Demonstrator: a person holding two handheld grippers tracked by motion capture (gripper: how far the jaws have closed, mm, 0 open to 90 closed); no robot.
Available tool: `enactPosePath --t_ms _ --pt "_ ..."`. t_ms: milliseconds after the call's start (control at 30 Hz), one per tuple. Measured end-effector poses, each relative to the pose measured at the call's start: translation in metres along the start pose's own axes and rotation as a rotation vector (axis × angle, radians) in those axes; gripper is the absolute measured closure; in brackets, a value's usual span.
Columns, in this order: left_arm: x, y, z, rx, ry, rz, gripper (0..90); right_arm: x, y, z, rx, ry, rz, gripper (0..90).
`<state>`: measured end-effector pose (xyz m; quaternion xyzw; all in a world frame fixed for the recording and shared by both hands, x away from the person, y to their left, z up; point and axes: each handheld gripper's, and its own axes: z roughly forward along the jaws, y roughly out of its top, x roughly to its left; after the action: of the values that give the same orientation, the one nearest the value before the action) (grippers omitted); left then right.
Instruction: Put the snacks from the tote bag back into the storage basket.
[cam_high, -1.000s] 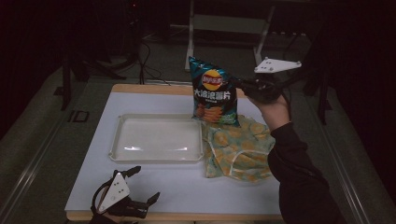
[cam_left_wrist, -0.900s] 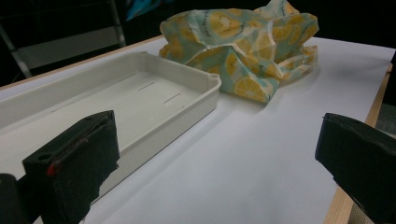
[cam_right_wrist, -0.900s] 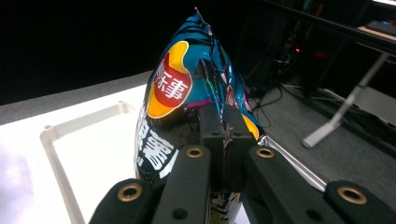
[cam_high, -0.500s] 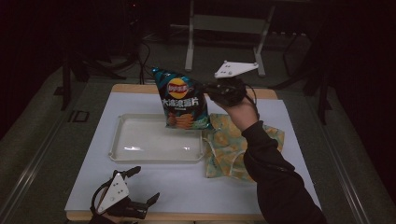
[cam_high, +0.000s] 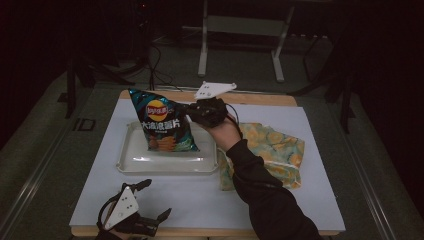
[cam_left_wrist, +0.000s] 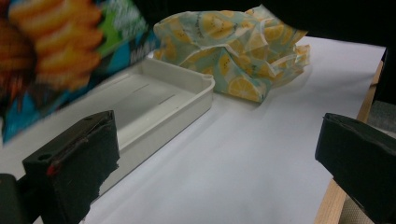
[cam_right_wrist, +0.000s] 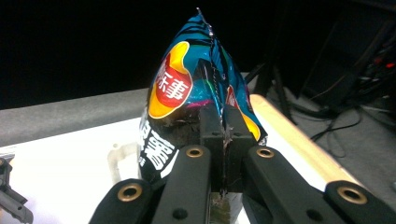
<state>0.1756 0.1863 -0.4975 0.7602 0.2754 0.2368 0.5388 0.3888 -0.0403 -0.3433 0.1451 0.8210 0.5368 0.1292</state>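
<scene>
right gripper (cam_high: 192, 114): jaws clenched on chip bag (cam_high: 162, 128) over empty white tray (cam_high: 131, 162); left gripper (cam_high: 152, 207): jaws released

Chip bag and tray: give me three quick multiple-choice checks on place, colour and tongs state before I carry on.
1. Where is the chip bag?
A. Flat on the fruit-print cloth
B. Held up over the white tray
C. Lying at the table's near edge

2. What print does the crumpled cloth carry?
A. Yellow citrus slices
B. Red stripes
C. Plain black

3. How do the left tongs stand?
A. Shut on the tray rim
B. Shut on the cloth
C. Open, holding nothing

Answers: 1 B, the right tongs pinch the bag's edge and it hangs above the white tray. 2 A, lemon-like slices show in the left gripper view. 3 C, their jaws stand wide apart over the bare white table cover.
</scene>
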Motion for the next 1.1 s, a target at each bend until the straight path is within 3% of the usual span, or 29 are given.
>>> enactPosePath --t_ms 200,367,433,500,800,833,1100 --pt "0.0 0.0 0.0 -0.003 -0.005 0.0 0.1 0.002 -0.025 0.022 0.022 0.047 0.039 90.0" --pt "0.0 0.0 0.0 -0.003 -0.006 0.002 0.1 0.001 -0.04 0.031 0.061 0.057 0.043 90.0" --pt "0.0 0.0 0.001 -0.001 -0.005 0.004 0.1 -0.002 -0.046 0.032 0.06 0.078 0.073 89.9" --pt "-0.001 0.001 0.001 -0.002 -0.006 0.003 0.1 -0.001 -0.051 0.034 0.088 0.067 0.048 89.9" --pt "-0.001 0.001 0.002 0.001 -0.014 0.005 0.1 -0.018 -0.071 0.043 0.136 0.008 0.101 89.7" --pt "-0.001 0.001 0.002 0.001 -0.016 0.005 0.1 -0.024 -0.078 0.05 0.172 -0.028 0.101 89.4" --pt "-0.001 0.001 0.002 -0.004 -0.021 0.001 0.1 -0.037 -0.086 0.069 0.213 -0.062 0.132 89.1"
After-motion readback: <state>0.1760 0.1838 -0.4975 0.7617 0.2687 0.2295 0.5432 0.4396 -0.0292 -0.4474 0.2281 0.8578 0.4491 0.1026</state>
